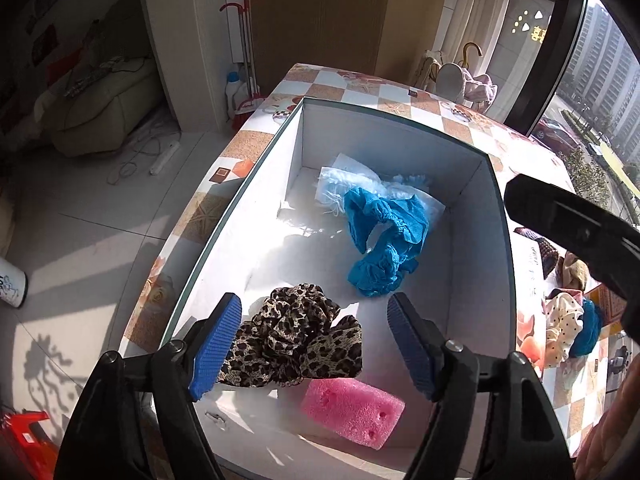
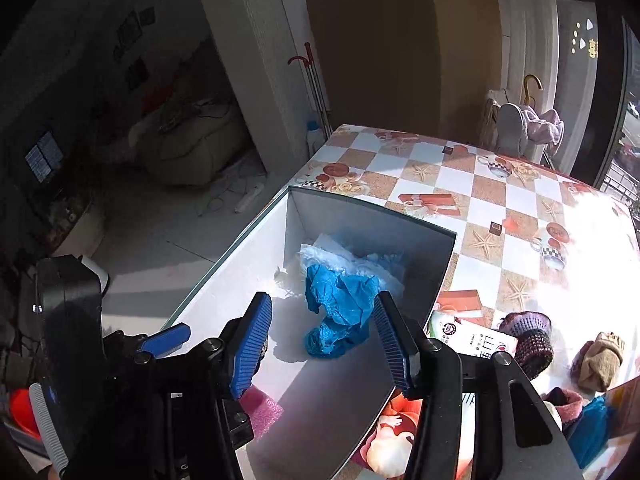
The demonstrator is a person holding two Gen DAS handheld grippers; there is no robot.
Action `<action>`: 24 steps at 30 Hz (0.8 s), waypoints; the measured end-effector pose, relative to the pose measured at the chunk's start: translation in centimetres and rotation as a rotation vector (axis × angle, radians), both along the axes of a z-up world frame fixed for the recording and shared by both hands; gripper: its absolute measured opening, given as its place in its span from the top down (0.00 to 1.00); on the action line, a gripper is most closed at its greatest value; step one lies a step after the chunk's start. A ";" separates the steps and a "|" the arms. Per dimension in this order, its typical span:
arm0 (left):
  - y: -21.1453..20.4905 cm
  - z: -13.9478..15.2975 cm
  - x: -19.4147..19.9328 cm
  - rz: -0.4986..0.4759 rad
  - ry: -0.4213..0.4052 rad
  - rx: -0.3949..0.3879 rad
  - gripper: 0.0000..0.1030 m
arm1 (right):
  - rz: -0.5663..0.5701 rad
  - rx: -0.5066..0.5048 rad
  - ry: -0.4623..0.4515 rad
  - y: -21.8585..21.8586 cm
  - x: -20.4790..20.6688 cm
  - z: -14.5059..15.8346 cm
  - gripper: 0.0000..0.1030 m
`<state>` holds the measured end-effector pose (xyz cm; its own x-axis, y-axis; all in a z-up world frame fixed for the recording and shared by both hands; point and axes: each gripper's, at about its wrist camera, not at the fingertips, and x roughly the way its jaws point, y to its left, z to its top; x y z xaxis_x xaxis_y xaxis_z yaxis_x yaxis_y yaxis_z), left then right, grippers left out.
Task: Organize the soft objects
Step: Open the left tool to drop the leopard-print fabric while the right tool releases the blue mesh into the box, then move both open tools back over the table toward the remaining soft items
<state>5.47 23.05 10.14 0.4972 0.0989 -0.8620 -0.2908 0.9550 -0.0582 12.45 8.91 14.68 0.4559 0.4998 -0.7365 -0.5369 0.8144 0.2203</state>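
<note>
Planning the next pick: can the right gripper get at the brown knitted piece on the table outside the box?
Probably yes: the brown knitted piece lies uncovered right of the box, and the right gripper is open, empty above the box.

Both handheld grippers same build: left gripper (image 1: 314, 340) and right gripper (image 2: 322, 338) have chunky black plastic frames, silver round-head screws at finger pivots. Fingers (image 1: 214, 346) wear bright blue ribbed rubber pads, kinda like tire tread. Left unit seen from right cam has boxy black housing plus grey ribbed strip along edge.
</note>
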 end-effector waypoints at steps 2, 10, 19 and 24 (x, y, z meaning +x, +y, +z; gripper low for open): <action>-0.4 0.2 -0.3 -0.004 -0.005 -0.007 0.24 | -0.021 0.016 -0.015 -1.6 -0.7 0.3 0.47; -5.0 1.8 -1.1 -0.096 -0.060 0.001 0.24 | -0.170 -0.068 -0.083 -11.7 -4.4 -1.6 0.47; -15.1 3.0 -1.0 -0.289 -0.076 0.005 0.24 | -0.349 -0.160 0.003 -21.9 -6.9 -7.5 0.47; -21.5 2.0 -0.1 -0.419 -0.057 0.031 0.23 | -0.436 -0.125 0.057 -26.1 -8.1 -9.1 0.47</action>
<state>5.34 1.55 12.10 0.5468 -0.0965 -0.8317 0.1254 0.9916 -0.0326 4.39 -17.16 5.62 0.5609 0.1755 -0.8091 -0.1274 0.9839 0.1251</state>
